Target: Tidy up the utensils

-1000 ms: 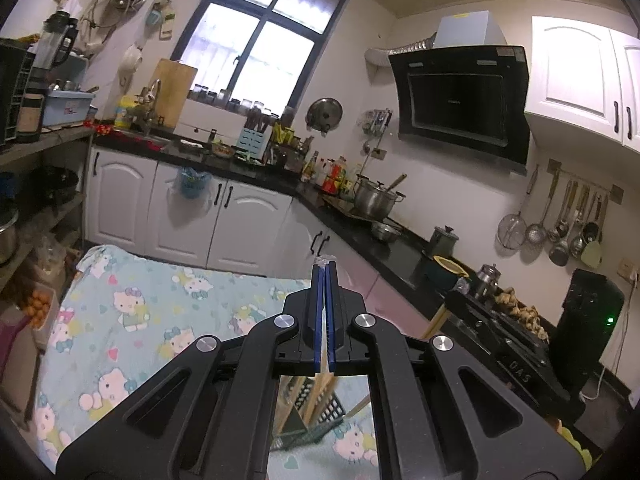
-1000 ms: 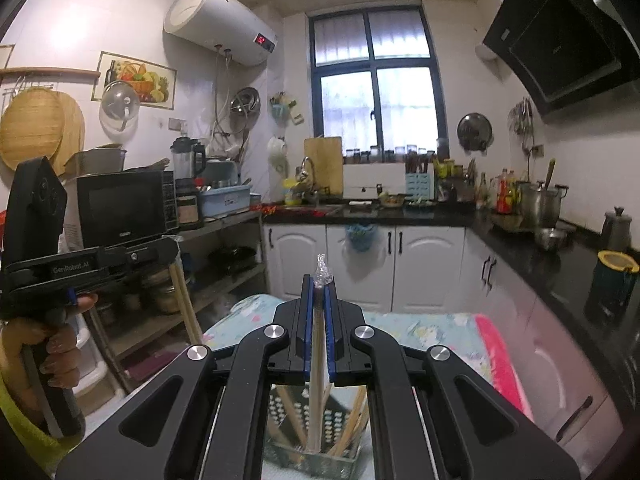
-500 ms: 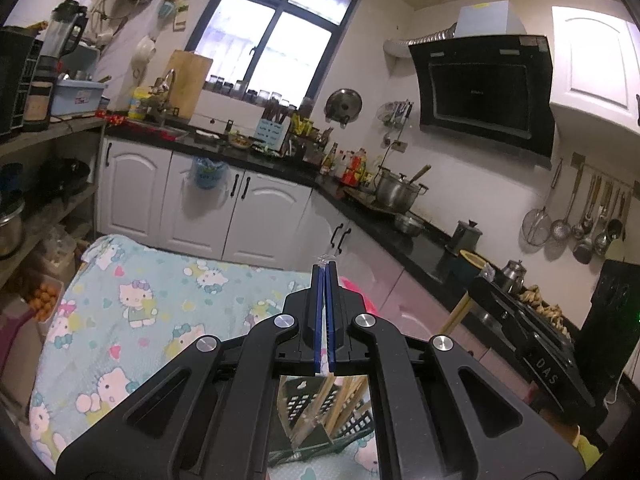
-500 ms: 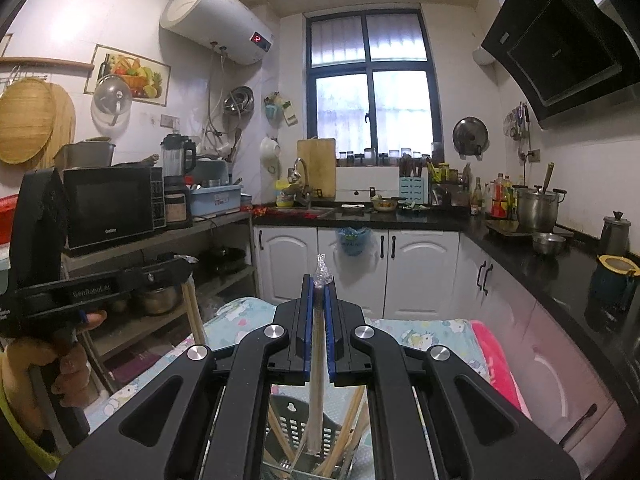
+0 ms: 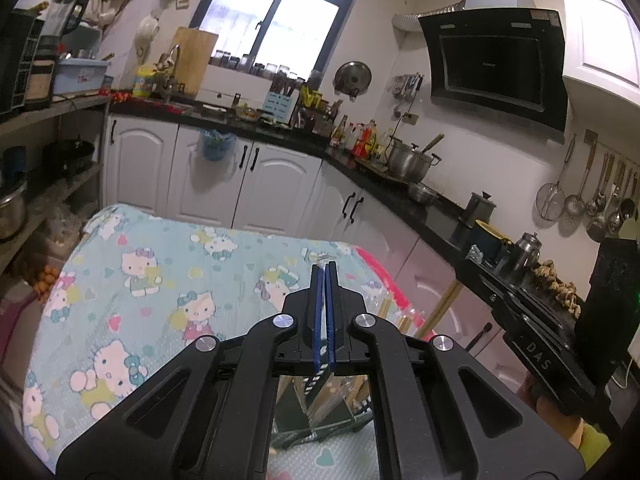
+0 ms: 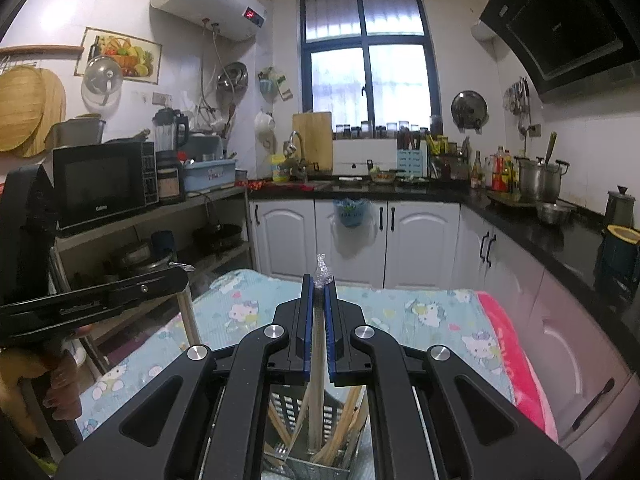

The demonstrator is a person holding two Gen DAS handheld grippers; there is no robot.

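Pale blue cartoon-cat cloth [image 5: 132, 280] covers my table, with white cabinets [image 6: 356, 236] far behind and the black counter [image 6: 536, 232] along the right. My right gripper [image 6: 316, 292] pinches a plastic-wrapped chopstick pair [image 6: 318, 344] upright over the slotted holder [image 6: 316, 440] at the near edge. My left gripper [image 5: 325, 276] is closed on a clear wrapper scrap [image 5: 325, 258], bare cloth stretching left.

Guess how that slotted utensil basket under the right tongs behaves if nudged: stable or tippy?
Probably tippy: the basket looks tall and narrow, with long chopsticks leaning outward. Likely light, since its walls are slotted. The soft tablecloth may let it rock.
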